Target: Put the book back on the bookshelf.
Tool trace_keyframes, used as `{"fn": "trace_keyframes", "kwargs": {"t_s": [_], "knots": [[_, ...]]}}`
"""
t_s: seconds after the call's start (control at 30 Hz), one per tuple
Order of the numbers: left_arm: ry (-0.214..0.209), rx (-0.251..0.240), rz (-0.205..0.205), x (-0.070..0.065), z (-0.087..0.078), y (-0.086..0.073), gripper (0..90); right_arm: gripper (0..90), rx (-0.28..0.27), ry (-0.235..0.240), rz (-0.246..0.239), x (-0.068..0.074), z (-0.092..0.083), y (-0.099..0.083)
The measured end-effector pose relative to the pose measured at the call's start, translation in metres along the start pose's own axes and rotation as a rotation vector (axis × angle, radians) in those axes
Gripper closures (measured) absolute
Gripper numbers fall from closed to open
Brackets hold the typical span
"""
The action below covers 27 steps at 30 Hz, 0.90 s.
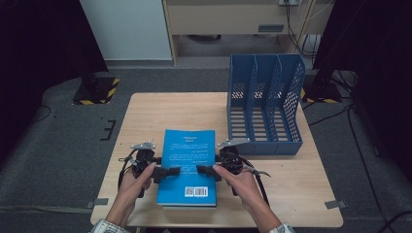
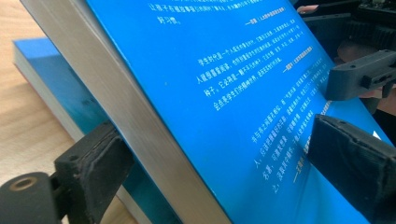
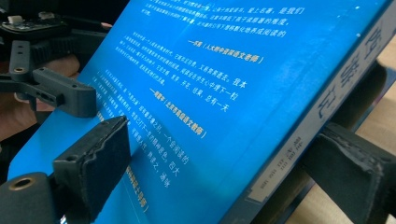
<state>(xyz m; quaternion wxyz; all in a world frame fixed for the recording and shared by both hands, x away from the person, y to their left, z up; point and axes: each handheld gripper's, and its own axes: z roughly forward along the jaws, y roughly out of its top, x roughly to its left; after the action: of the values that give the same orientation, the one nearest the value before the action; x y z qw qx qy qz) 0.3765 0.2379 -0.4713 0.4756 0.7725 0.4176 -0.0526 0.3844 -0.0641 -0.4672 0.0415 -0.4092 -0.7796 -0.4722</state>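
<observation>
Blue and glossy, the top book (image 1: 188,165) lay face-down on a second blue book (image 2: 51,88) near the front edge of the worktop (image 1: 145,116), its long axis running from front to back and its barcode end toward the person. The left gripper (image 1: 167,172) came in level from the book's left side, the right gripper (image 1: 206,172) from its right, both pointing inward toward each other. Each gripper's fingers (image 2: 93,168) straddled an edge of the top book, one above the cover and one beneath, seemingly clamped on it. A blue file rack (image 1: 265,104) stood at the back right corner.
</observation>
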Motion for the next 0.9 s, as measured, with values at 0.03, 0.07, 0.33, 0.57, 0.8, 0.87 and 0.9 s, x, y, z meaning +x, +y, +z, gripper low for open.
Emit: {"fn": "trace_keyframes", "kwargs": {"t_s": [0.03, 0.07, 0.33, 0.57, 0.8, 0.87, 0.9], "knots": [[0.0, 0.0, -0.001, 0.001, 0.0, 0.001, 6.6, 10.0, -0.001, -0.003, -0.002, 0.0, 0.0, 0.002], [0.001, 0.001, -0.001, 0.002, 0.0, 0.003, 6.8, 10.4, -0.005, -0.005, -0.004, 0.001, 0.0, 0.003], [0.054, -0.033, 0.032, -0.001, -0.008, 0.016, 11.4, 15.1, -0.013, -0.042, -0.037, 0.004, -0.002, 0.019], [0.085, -0.048, 0.068, -0.005, -0.016, 0.027, 15.9, 20.7, -0.037, -0.058, -0.078, 0.01, -0.007, 0.034], [0.095, -0.053, 0.088, -0.01, -0.021, 0.033, 19.5, 23.0, -0.052, -0.053, -0.097, 0.014, -0.01, 0.041], [0.1, -0.059, 0.093, -0.011, -0.023, 0.038, 20.4, 23.7, -0.063, -0.055, -0.102, 0.015, -0.011, 0.043], [0.103, -0.059, 0.095, -0.011, -0.023, 0.039, 20.5, 24.3, -0.068, -0.057, -0.11, 0.016, -0.011, 0.045]]}}
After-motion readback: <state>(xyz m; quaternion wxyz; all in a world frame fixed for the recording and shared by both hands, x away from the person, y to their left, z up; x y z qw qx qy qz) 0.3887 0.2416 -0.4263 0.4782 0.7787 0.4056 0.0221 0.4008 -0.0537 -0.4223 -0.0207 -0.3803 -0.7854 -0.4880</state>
